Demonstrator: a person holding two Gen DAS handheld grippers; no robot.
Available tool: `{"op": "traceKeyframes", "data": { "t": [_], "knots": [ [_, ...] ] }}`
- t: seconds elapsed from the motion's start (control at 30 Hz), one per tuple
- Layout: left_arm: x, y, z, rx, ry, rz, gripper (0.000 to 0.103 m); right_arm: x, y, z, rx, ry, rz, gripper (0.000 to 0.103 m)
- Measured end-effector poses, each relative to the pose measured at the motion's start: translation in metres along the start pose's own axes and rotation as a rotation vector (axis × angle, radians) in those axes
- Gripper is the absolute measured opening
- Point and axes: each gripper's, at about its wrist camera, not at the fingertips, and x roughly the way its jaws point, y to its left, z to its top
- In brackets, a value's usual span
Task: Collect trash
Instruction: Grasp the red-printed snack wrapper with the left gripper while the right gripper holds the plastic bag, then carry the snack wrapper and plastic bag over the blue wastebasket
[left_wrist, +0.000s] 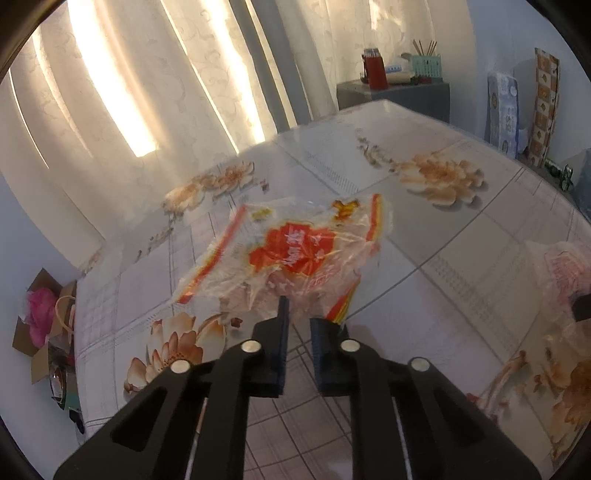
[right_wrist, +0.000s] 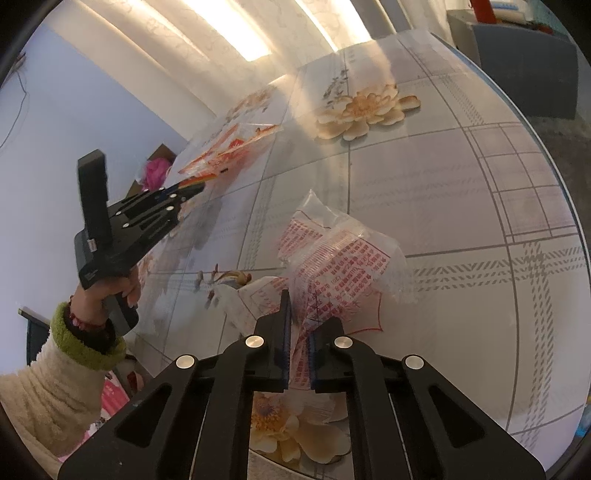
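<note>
A clear wrapper with red and orange print (left_wrist: 295, 251) lies on the flower-patterned table (left_wrist: 443, 229). My left gripper (left_wrist: 301, 314) is shut on its near striped edge. The right wrist view shows the same grip from the side, the left gripper (right_wrist: 195, 188) pinching that wrapper (right_wrist: 229, 147). My right gripper (right_wrist: 299, 321) is shut on a crumpled clear bag with red lettering (right_wrist: 343, 266), held just above the table (right_wrist: 443, 184). That bag (left_wrist: 565, 266) also shows at the right edge of the left wrist view.
A cardboard box with something pink (left_wrist: 40, 317) sits on the floor beyond the table's left edge. A grey cabinet (left_wrist: 399, 92) carries a red box and a green holder at the back. Tall packages (left_wrist: 502, 110) lean on the wall. A person's cream sleeve (right_wrist: 55, 376) holds the left gripper.
</note>
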Motion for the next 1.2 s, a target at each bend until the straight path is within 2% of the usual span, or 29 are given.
{"op": "traceKeyframes", "data": {
  "t": [0.33,0.5,0.7,0.83,0.97,1.1,1.2],
  "knots": [
    [-0.070,0.005,0.004,-0.086,-0.123,-0.014,0.005,-0.018,0.009,-0.001,0.006,-0.038,-0.012,0.004],
    [-0.110,0.010,0.003,-0.149,-0.174,-0.037,0.005,-0.040,0.014,-0.006,0.005,-0.085,-0.001,0.003],
    [-0.156,-0.001,0.000,-0.190,-0.237,-0.068,0.005,-0.070,0.014,-0.017,0.022,-0.133,0.010,0.003],
    [-0.180,-0.018,0.007,-0.207,-0.272,-0.147,0.005,-0.098,0.009,-0.031,0.045,-0.190,-0.008,0.003],
    [-0.196,-0.053,0.021,-0.176,-0.308,-0.246,0.005,-0.133,-0.011,-0.053,0.110,-0.262,-0.058,0.003],
    [-0.204,-0.108,0.049,-0.101,-0.327,-0.357,0.005,-0.171,-0.047,-0.078,0.205,-0.338,-0.125,0.003],
    [-0.210,-0.159,0.070,-0.035,-0.334,-0.441,0.005,-0.212,-0.089,-0.107,0.305,-0.416,-0.206,0.003]
  ]
}}
